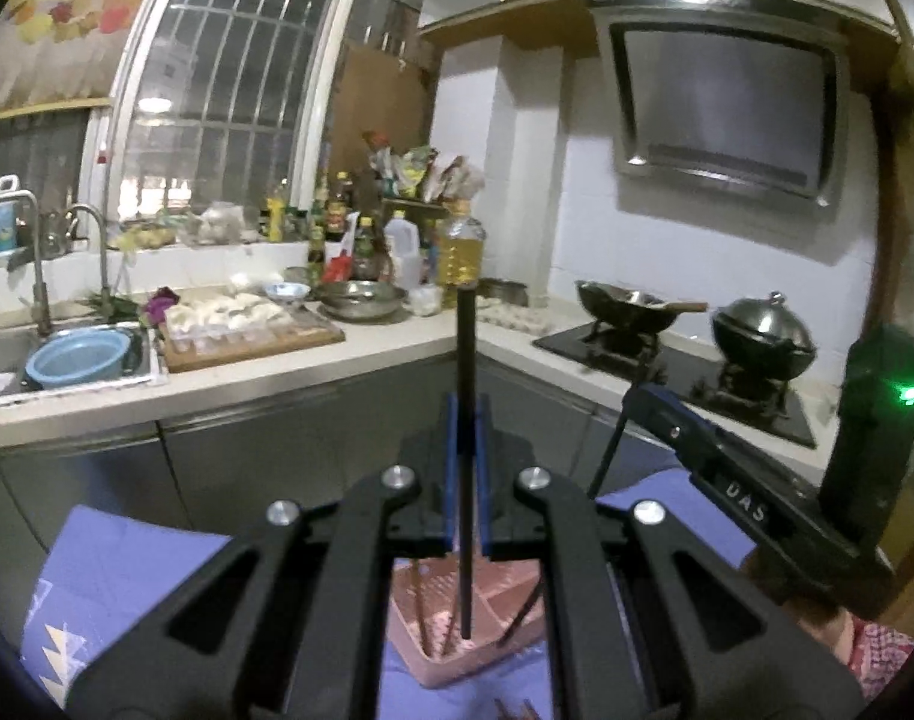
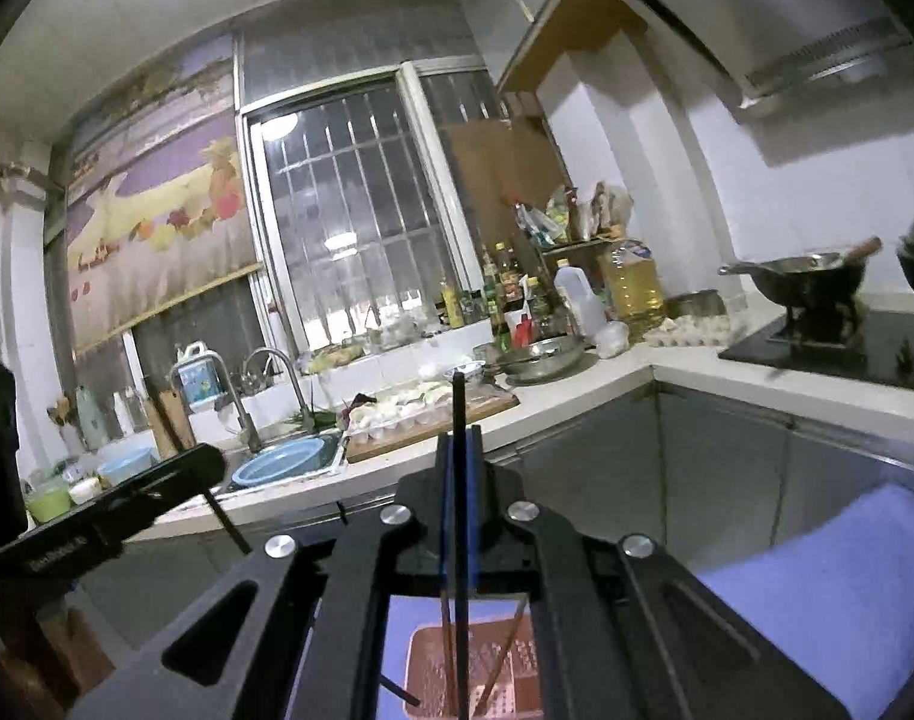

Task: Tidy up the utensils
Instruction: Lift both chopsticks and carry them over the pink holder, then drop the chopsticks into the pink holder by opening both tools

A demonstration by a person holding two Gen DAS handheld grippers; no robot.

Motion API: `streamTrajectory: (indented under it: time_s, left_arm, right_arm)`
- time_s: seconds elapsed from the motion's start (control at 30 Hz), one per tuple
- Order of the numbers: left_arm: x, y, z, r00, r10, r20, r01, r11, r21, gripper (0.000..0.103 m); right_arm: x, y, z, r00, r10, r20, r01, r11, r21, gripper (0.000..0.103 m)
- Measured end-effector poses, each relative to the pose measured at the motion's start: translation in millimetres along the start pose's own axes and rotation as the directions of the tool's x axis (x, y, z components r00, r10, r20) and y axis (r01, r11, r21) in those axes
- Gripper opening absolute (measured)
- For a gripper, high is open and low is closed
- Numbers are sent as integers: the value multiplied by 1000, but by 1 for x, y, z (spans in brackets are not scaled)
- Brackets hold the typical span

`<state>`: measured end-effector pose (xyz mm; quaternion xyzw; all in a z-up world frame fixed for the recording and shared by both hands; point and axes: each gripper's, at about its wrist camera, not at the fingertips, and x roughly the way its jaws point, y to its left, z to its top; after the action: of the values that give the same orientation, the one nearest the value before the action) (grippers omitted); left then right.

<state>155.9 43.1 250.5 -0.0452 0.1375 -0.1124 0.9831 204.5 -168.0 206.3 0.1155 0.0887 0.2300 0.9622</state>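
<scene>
Chopstick, black, stands upright in the left tongs, blue pads pinching it mid-shaft; its lower end hangs above the pinkish-brown perforated tray without touching. Tray lies below on a blue cloth, a few brown chopsticks lying in it. Right of that, the right tongs also pressed together on a second black chopstick, upright, its tip over the same tray. Far side: kitchen counter with sink and blue basin at left, cutting board and bottles in the middle, hob with two woks at right.
</scene>
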Motion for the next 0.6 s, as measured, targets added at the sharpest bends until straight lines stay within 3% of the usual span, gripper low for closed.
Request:
streamTrajectory:
  time_s: [0.3,0.4,0.47,0.5,0.53,0.57,0.6]
  left_arm:
    - [68,17,-45,988,22,-154,-24,1000,-10,5]
    - [83,17,-65,976,25,-217,-29,999,-14,5]
    - [90,15,-75,967,42,-253,-45,999,-6,12]
    - [91,14,-78,962,53,-268,-56,998,-5,25]
    - [90,14,-79,961,62,-269,-66,998,-6,36]
    - [85,13,-78,963,76,-258,-81,997,-11,38]
    - [78,13,-75,968,81,-237,-87,996,-16,38]
  right_arm:
    - [49,-7,-34,992,-5,-123,5,1000,3,4]
    - [63,-11,-51,978,0,-207,3,1000,17,4]
    - [70,-14,-63,966,-10,-260,19,999,32,6]
    - [69,-14,-68,964,-9,-267,22,999,44,10]
    - [68,-17,-71,962,-5,-274,24,998,64,21]
    - [66,-18,-72,961,-2,-275,24,997,78,28]
    - [61,-18,-70,964,5,-264,21,995,94,42]
